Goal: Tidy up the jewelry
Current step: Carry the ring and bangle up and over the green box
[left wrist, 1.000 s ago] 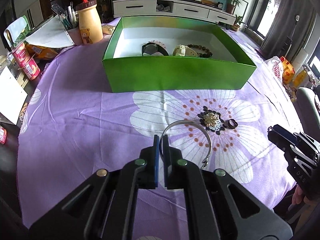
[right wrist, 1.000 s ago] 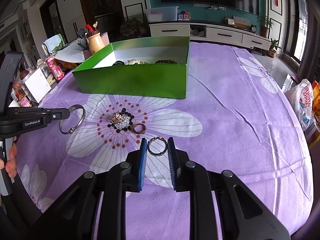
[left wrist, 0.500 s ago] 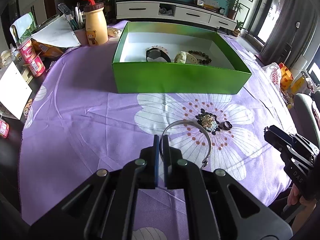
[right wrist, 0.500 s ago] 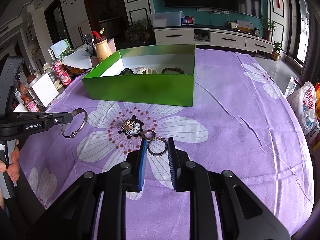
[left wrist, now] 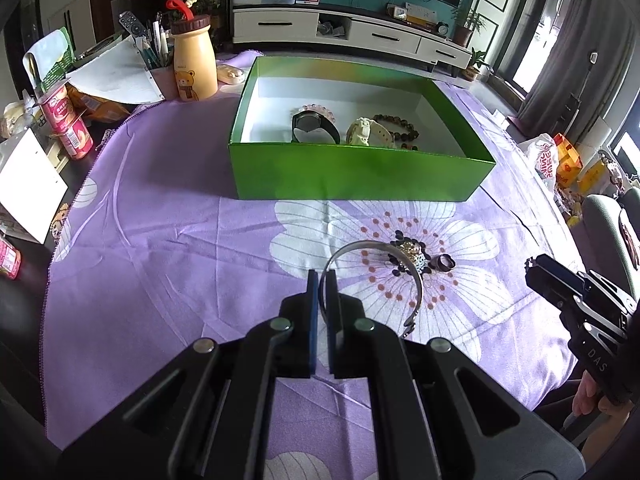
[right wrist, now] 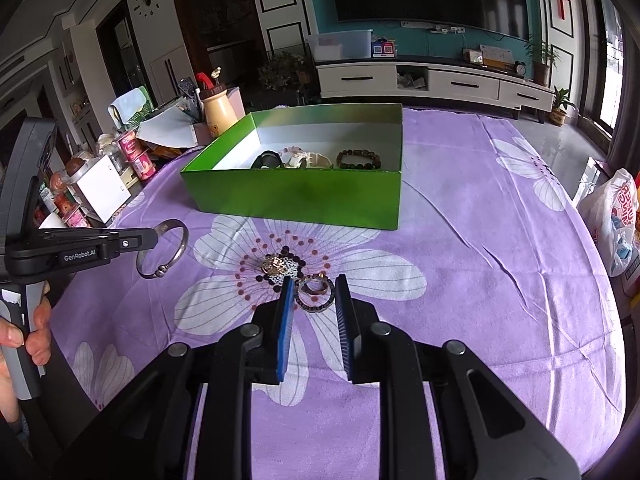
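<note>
Silver bangle (left wrist: 376,276), gap facing down, pinched upright by the left gripper (left wrist: 322,280).

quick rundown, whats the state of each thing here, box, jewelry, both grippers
green box: open, no lid, holding a watch and bead bracelets
silver bangle: held off the cloth in the left gripper
left gripper: shut on the silver bangle
dark ring: between the right gripper's pads
right gripper: shut on the dark ring
brooch: lying loose on the cloth
</note>
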Available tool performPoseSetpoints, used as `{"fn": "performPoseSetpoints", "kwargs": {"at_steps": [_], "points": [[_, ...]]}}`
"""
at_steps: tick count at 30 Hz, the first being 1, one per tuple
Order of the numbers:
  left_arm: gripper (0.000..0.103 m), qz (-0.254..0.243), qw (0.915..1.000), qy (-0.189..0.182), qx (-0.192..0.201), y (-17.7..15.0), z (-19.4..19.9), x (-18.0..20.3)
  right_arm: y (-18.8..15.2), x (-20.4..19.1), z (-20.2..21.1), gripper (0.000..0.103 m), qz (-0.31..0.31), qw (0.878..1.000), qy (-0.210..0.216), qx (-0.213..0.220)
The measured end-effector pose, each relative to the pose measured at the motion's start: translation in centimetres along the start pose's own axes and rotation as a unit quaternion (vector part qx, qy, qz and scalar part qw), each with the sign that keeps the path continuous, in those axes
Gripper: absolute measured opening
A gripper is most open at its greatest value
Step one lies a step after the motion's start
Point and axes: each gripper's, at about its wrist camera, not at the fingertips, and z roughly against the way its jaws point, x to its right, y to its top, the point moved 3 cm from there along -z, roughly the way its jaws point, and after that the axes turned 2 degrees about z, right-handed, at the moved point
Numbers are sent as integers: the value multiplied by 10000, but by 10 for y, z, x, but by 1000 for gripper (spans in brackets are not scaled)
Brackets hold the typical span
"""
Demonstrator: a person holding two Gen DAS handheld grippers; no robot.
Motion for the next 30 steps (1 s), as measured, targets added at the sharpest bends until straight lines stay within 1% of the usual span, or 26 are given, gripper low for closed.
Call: {"fn": "performPoseSetpoints", "kwargs": {"at_steps": [2, 6, 9, 12, 13, 20, 24, 30], "points": [[3, -15, 10000, -24, -30, 1, 0, 1, 3, -2, -1, 20, 49, 10000, 43, -46], [3, 26, 9996, -228, -167, 7, -1, 2, 11, -5, 0, 20, 87, 9997, 188, -130], [3, 67, 9982, -477, -362, 12, -3, 3, 18, -10, -2, 20, 164, 9991, 307, -252], [3, 121, 9954, -727, -604, 19, -6, 3, 27, -15, -4, 20, 270, 9974, 474, -478], [3, 97, 9950, -746, -653, 21, -7, 3, 30, -17, -5, 20, 332, 9967, 502, -549], [3, -153, 9925, -777, -926, 36, -8, 9, 55, -20, -9, 20, 661, 9915, 622, -933], [3, -254, 9917, -712, -1041, 46, -9, 8, 67, -20, -15, 20, 795, 9886, 611, -1123], [3, -445, 9911, -500, -1152, 62, -14, 7, 79, -20, -30, 20, 951, 9831, 578, -1455]]}}
